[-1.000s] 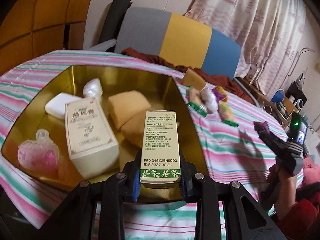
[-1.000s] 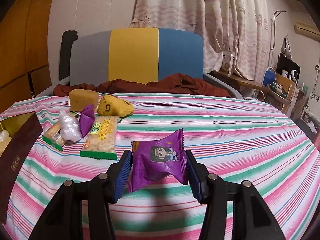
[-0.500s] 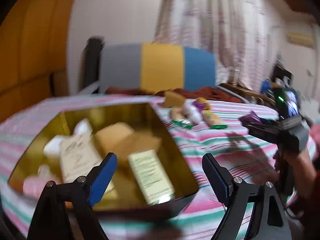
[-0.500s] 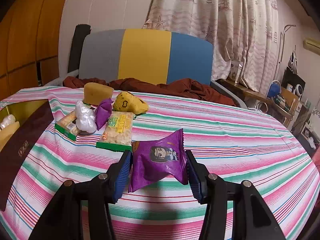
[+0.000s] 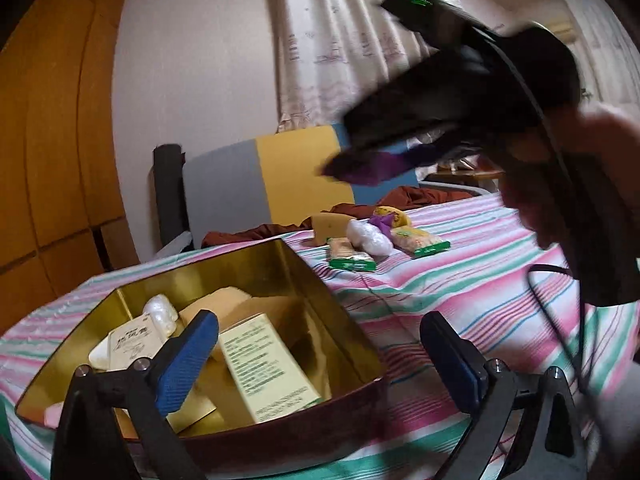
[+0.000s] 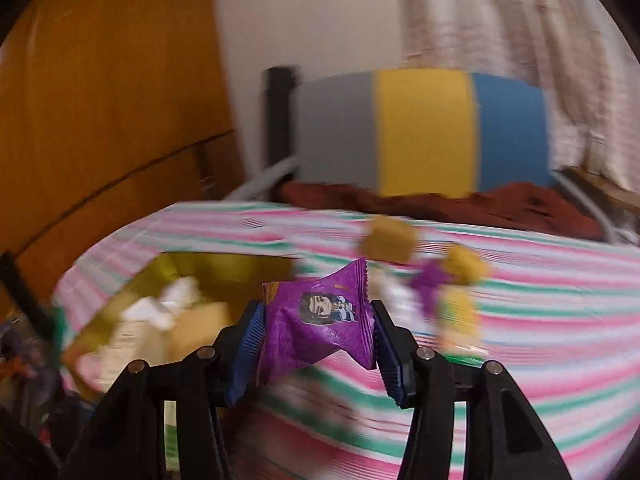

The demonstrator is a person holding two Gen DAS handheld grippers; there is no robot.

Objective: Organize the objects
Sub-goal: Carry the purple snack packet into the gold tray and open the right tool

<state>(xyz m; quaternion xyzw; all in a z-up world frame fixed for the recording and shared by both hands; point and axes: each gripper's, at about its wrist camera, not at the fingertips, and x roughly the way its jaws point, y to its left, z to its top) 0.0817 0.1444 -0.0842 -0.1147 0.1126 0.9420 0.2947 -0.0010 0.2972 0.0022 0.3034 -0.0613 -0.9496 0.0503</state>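
Left wrist view first, going left to right: gold-lined rectangular tin box with dark red outer wall (image 5: 344, 396) sits on my near left on the pink, green and white striped tablecloth (image 5: 460, 292). Inside it a cream printed carton (image 5: 130, 344), a white pearly wrapped piece (image 5: 160, 314), tan sponge-like blocks (image 5: 224, 300) and a pale yellow-green text-printed carton (image 5: 268, 364) lying flat. My left gripper (image 5: 320, 360) hangs over the box's near edge, jaws spread wide, nothing between them. Further right on the cloth, a loose cluster: green-edged snack bars (image 5: 352, 258), a white wrapped lump (image 5: 368, 236), a small purple wrapper, a yellow piece. Far right, blurred, my right gripper (image 5: 360, 164) with something purple at its tip, up in the air.

Right wrist view: jaws clamped on a purple foil snack packet with cartoon face (image 6: 320, 316), pads pressing its two side edges, packet off the table. Box shows behind it to the left, heavy blur.

Handling guess: packet is light, air-puffed, crinkly foil, slick, contents likely crushable. Hold by the side seams, gentle squeeze only; hard pressure could pop it or let it squirt out. Looks headed for the box; I'd release low over a free spot.
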